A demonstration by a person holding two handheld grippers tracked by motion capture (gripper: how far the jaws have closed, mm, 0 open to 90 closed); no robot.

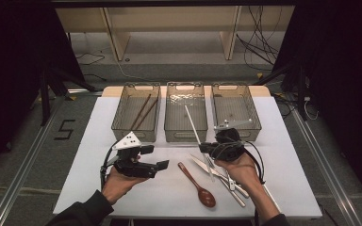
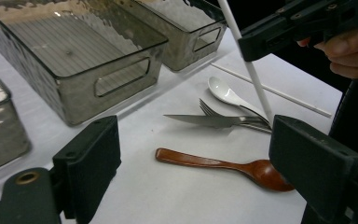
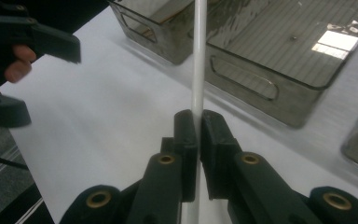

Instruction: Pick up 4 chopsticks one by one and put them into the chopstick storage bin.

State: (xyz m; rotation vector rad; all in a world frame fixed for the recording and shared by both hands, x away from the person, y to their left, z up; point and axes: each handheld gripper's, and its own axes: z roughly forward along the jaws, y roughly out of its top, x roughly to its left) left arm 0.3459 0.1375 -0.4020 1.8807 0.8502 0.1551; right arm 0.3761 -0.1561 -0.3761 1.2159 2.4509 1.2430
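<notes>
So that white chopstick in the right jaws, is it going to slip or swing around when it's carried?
Probably stiff: the white chopstick runs dead straight past the right gripper. It looks smooth and round, so it may slide or pivot in the shut jaws, gripped as it is at one narrow spot. Set on the table, it would likely roll.
</notes>
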